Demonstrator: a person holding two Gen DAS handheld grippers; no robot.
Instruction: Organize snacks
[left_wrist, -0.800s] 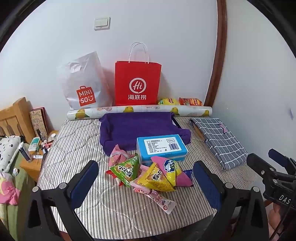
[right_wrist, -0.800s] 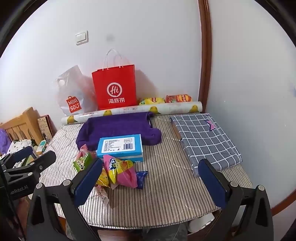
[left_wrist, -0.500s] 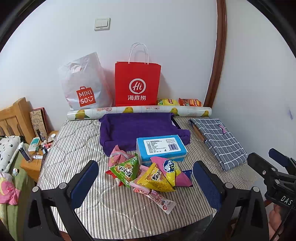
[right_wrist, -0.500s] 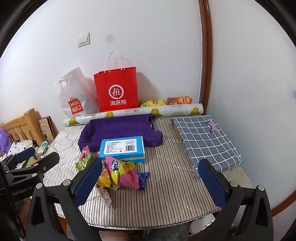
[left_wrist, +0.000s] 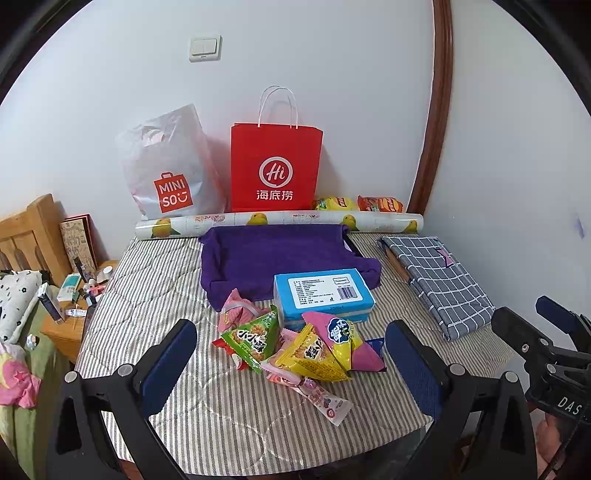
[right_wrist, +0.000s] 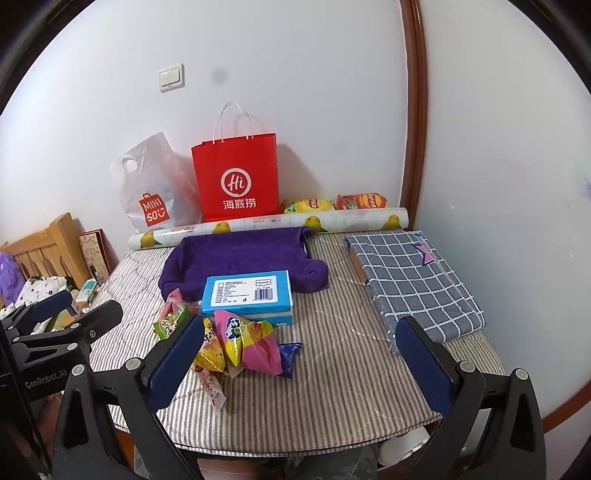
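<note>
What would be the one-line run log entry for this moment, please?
stage: before first pick | left gripper: open, empty | right gripper: open, empty | snack pile: untouched, beside blue box

Snack packets (left_wrist: 295, 347) lie before the box (left_wrist: 323, 295).

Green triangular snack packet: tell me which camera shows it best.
The left wrist view. There the green snack packet lies in plain sight at the left of the snack pile. In the right wrist view only a sliver of it shows, mostly hidden behind that gripper's own left finger.
</note>
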